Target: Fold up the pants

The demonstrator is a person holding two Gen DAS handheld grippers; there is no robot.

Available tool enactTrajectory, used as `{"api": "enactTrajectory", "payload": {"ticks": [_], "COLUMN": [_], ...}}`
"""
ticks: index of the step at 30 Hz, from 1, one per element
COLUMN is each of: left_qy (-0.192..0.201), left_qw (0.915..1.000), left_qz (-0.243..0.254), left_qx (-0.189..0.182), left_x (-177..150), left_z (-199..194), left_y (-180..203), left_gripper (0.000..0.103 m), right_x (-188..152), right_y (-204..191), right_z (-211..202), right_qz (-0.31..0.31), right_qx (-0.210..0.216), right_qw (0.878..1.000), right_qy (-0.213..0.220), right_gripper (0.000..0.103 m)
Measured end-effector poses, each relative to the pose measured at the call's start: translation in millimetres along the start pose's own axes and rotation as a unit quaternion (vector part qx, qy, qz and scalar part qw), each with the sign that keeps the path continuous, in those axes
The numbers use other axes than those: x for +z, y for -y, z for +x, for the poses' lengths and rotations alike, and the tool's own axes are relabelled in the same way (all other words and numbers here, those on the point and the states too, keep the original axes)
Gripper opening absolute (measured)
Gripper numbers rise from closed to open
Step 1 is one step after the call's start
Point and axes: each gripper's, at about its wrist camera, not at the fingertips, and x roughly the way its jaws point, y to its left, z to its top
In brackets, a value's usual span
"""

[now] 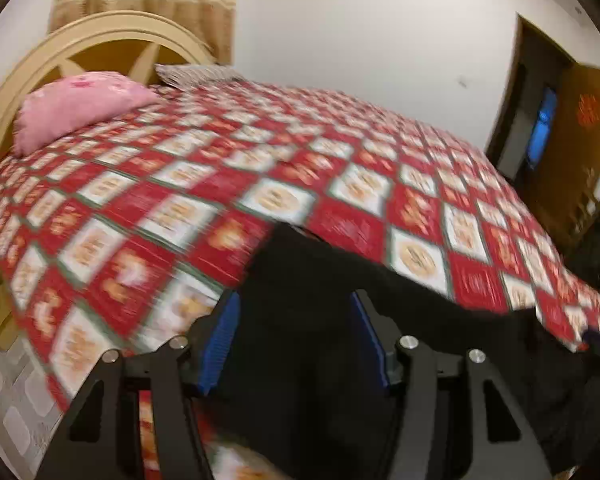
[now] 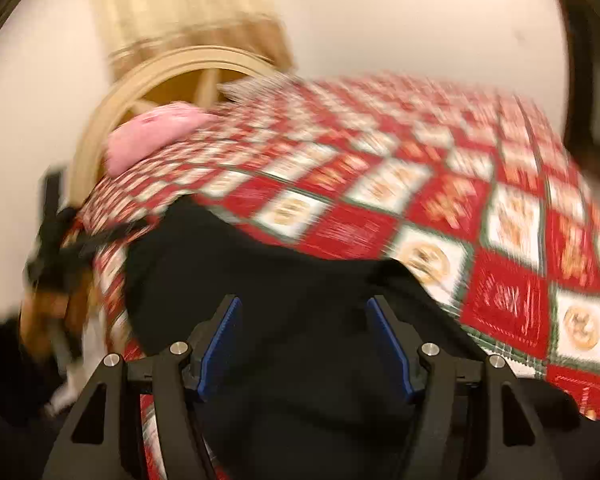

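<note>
Left wrist view is showing my left gripper [image 1: 294,336] standing open over the black pants [image 1: 320,280], lying limp on the bed [image 1: 180,184]. My right gripper [image 2: 304,340] is gaping too; soft, light cloth, I'm judging an edge pinch best.

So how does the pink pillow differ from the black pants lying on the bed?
The pink pillow sits at the head of the bed by the cream headboard; the black pants lie at the near edge, right under both grippers. The pillow is plump and puffed up, while the pants lie flat and spread out. The pillow is pale pink with a faint print; the pants are plain black. Both rest on the red and white checked bedspread.
</note>
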Motion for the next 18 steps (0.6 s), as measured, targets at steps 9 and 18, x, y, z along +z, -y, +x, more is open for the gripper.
{"api": "enactTrajectory", "payload": {"ticks": [9, 18], "left_qy": [-0.021, -0.023], "left_qw": [0.9994, 0.9991], "left_qz": [0.007, 0.023], "left_qx": [0.025, 0.026], "left_x": [-21.7, -23.3], "left_z": [16.3, 25.9], "left_y": [12.3, 13.8], "left_gripper": [0.059, 0.059], "right_x": [18.7, 16.4], "right_y": [33.5, 52.6], "right_z": [73.1, 7.6], "right_qz": [0.068, 0.085], "right_qx": [0.052, -0.019], "right_qw": [0.993, 0.996], "right_qy": [-0.078, -0.012], "right_gripper": [0.051, 0.051]}}
